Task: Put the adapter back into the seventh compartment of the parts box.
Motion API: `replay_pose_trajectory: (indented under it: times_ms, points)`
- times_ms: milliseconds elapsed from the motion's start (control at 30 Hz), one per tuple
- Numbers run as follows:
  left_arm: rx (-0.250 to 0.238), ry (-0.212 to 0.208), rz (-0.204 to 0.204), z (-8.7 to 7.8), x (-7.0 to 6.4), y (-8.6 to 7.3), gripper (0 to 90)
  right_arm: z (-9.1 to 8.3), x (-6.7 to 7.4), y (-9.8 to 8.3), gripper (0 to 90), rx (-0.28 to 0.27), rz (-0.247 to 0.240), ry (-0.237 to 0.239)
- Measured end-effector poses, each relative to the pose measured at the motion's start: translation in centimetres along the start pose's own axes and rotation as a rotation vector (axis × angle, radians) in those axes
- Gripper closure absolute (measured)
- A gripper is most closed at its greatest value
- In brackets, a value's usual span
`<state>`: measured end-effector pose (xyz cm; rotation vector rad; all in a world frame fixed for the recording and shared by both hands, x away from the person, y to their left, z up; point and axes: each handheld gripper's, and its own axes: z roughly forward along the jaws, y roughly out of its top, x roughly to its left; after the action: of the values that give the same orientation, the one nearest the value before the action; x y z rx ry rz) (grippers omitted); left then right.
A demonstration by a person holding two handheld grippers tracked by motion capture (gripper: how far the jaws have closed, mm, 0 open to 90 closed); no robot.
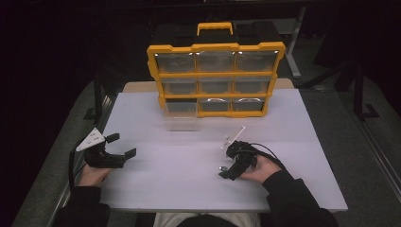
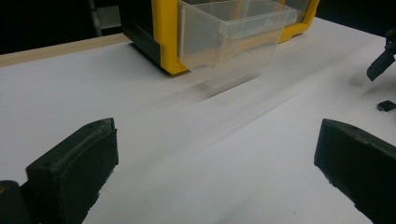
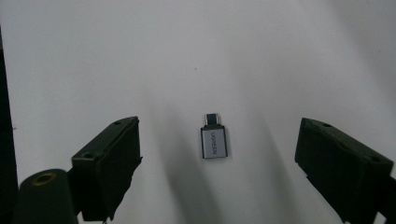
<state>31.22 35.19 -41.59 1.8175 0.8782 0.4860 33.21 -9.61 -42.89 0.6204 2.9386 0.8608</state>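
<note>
A small grey USB adapter [image 3: 214, 141] lies flat on the white table [image 3: 196, 56]. My right gripper [image 3: 217, 136] is open, with one jaw on each side of the adapter and neither touching it. In the high view the right gripper [image 1: 228, 169] points down at the adapter [image 1: 221, 168] near the table's front middle. My left gripper [image 1: 122, 145] rests open and empty at the front left. Its own view shows its jaws [image 2: 215, 163] wide apart, facing a clear plastic drawer [image 2: 233, 39] pulled out of the yellow organizer [image 2: 166, 37].
The yellow organizer [image 1: 215, 78], with several clear drawers and a black-and-yellow handle, stands upright at the back middle. Its bottom-left drawer [image 1: 181, 117] sticks out over the table. Dark floor surrounds the table [image 1: 302, 142].
</note>
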Motion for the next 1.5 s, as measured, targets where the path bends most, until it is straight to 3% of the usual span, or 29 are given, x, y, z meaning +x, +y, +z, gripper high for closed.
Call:
replay_pose_trajectory:
  times_ms: [300, 767, 1067, 1500]
  points:
    - [0.001, -0.002, 0.001, 0.0, 0.0, 0.0, 0.0, 0.4, 0.3, 0.4, 37.4, 0.042, -0.035, 0.037]
    - [0.004, -0.002, 0.006, 0.1, 0.0, 0.0, 0.0, 1.0, 0.2, 0.6, 71.4, 0.075, -0.061, 0.001]
    - [0.006, -0.002, 0.008, 0.1, -0.1, -0.1, 0.0, 0.8, -0.2, 0.6, 74.6, 0.078, -0.034, 0.011]
    - [0.005, -0.001, 0.005, 0.1, 0.0, -0.1, 0.0, -1.8, -0.9, 1.8, 74.7, 0.034, -0.037, -0.003]
